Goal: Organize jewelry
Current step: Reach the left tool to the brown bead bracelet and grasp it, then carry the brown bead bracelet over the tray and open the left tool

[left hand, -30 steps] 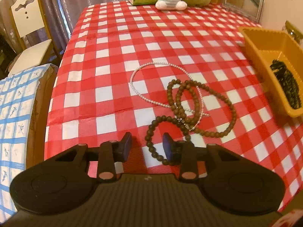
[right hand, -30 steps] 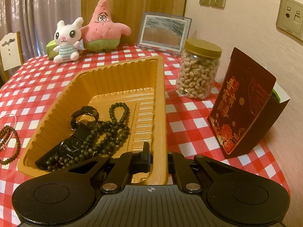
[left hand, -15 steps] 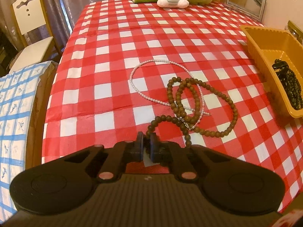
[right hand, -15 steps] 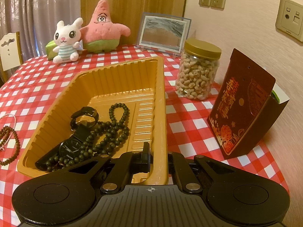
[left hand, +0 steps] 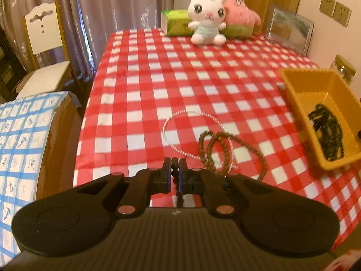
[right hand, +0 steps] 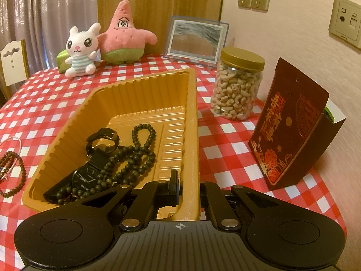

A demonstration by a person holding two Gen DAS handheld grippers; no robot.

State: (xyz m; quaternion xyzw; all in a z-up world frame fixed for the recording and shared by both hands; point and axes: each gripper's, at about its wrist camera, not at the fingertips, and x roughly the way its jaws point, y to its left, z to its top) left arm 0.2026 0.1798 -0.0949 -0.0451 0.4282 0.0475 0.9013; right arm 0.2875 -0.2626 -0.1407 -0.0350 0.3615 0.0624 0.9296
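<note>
Left tongs pinch brown bead necklace, rest trailing on bench across pearl strand. Right tongs clamp yellow tray rim; watch, dark beads inside.

2 plush toys, cashew jar, chair.

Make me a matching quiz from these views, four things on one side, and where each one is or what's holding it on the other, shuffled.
Things
1. brown bead necklace
2. black watch
3. pearl strand
4. yellow tray

Places or states
A. lying inside the tray
B. pinched by the left gripper
C. loose on the checked cloth, under the brown beads
D. rim clamped by the right gripper

Pairs: 1-B, 2-A, 3-C, 4-D
</note>
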